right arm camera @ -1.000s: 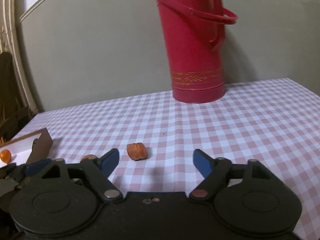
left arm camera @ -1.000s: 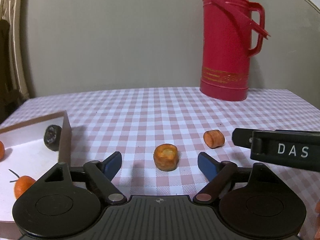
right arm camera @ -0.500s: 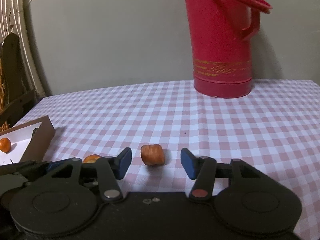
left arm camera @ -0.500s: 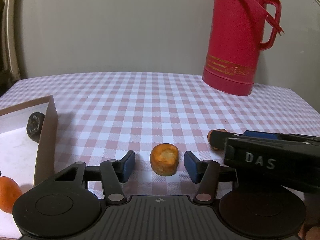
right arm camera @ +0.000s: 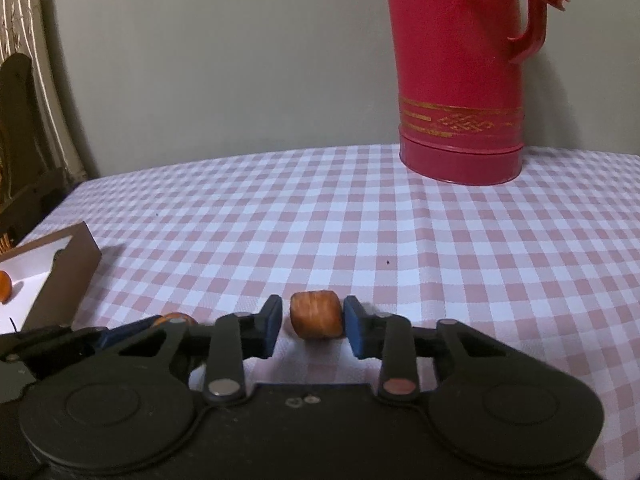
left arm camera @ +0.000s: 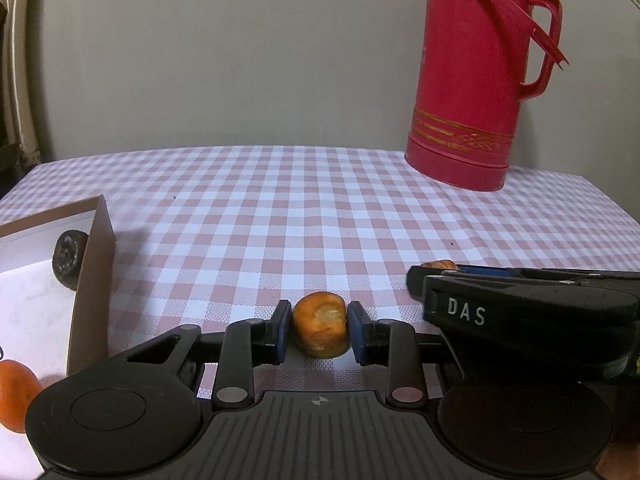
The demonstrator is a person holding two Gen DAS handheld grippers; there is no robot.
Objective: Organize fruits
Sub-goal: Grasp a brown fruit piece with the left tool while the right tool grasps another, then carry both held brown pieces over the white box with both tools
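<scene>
My left gripper is shut on an orange carrot chunk that rests on the checked tablecloth; both blue pads touch its sides. My right gripper has its jaws around a second orange chunk; the right pad touches it and a thin gap shows at the left pad. In the left wrist view the right gripper lies just right of mine and hides most of that second chunk. The left gripper's held chunk peeks out in the right wrist view.
A brown-walled box with a white floor stands at the left, holding a dark round fruit and an orange fruit. A tall red thermos stands at the back right, also in the right wrist view.
Both grippers have moved forward and closed in: the left jaws now clamp the carrot chunk, and the right jaws have narrowed around the second chunk.
</scene>
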